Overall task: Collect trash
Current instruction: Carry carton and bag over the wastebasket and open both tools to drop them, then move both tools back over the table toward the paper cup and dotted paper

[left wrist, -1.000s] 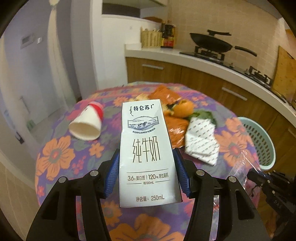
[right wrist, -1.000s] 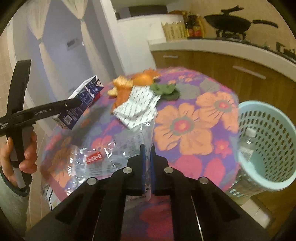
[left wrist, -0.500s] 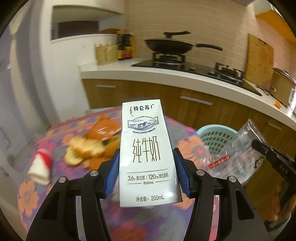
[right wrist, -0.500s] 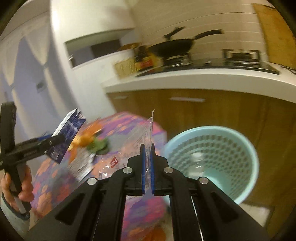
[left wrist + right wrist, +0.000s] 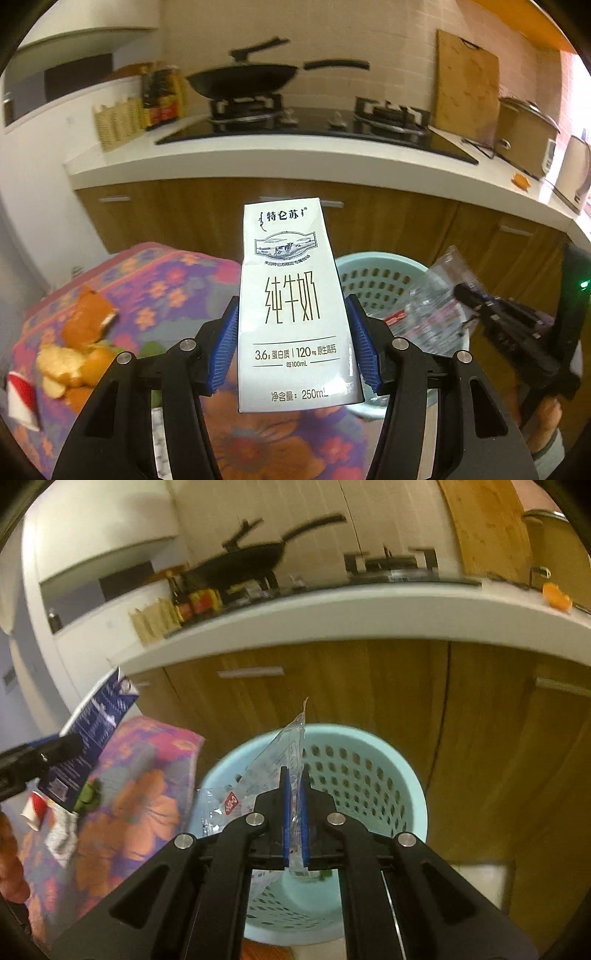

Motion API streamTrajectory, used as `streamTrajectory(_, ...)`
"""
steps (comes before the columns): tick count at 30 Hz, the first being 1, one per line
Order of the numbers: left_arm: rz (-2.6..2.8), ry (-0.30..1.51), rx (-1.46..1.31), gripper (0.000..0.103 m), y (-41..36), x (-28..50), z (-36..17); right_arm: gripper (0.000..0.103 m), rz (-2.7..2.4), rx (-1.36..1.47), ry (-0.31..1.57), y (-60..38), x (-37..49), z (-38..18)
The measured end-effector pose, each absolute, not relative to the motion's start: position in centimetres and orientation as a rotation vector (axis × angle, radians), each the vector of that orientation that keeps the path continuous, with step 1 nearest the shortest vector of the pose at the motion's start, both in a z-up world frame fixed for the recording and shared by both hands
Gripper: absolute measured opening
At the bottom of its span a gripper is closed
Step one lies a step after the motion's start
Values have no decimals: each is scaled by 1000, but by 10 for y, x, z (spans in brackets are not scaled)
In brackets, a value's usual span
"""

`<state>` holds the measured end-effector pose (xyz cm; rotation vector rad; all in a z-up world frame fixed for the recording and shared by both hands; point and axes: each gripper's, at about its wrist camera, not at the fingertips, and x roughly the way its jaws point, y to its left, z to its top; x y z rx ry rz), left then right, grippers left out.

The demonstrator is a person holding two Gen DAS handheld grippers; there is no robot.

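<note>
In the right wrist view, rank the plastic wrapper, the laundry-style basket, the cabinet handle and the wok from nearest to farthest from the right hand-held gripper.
1. Plastic wrapper: pinched in the right hand-held gripper.
2. Basket: just beyond and below the fingertips.
3. Cabinet handle: on the wooden door behind the basket, upper left.
4. Wok: on the stove, at the back of the counter.

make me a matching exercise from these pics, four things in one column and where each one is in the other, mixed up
Things:
1. milk carton
2. clear plastic wrapper
3. wok
4. orange peels

Places:
A. on the stove burner
B. lying on the flowered tablecloth
C. clamped in the left gripper
D. pinched in the right gripper, over the pale blue basket

Pairs: 1-C, 2-D, 3-A, 4-B
</note>
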<state>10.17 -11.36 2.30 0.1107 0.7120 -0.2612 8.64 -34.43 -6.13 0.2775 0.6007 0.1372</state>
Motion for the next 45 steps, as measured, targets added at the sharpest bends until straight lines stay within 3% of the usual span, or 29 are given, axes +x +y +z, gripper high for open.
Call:
streamTrajectory(8, -305, 773, 125, 54, -145, 126, -3, 6, 114, 293, 738, -346, 109, -98)
streamTrajectory(11, -331, 796, 124, 54, -154, 130, -13, 21, 105, 307, 756, -352, 110, -106)
streamTrajectory(13, -338, 806, 132, 54, -160, 133, -18, 23, 90, 306, 750, -356, 108, -107)
streamTrajectory(17, -358, 832, 141, 54, -170, 137, -29, 39, 79, 334, 763, -366, 107, -112)
streamTrajectory(20, -382, 843, 159, 53, -179, 138, -35, 46, 63, 348, 747, -373, 99, -108)
streamTrajectory(27, -399, 877, 137, 54, -181, 145, -45, 46, 46, 364, 737, -384, 83, -101)
streamTrajectory(36, -385, 806, 100, 58, -151, 115, -15, 47, 59, 355, 697, -379, 67, -81)
streamTrajectory(39, -367, 773, 75, 59, -133, 96, -1, 55, 67, 335, 665, -371, 59, -67)
streamTrajectory(45, -304, 676, 68, 66, -96, 54, 29, 57, 128, 295, 588, -343, 41, -32)
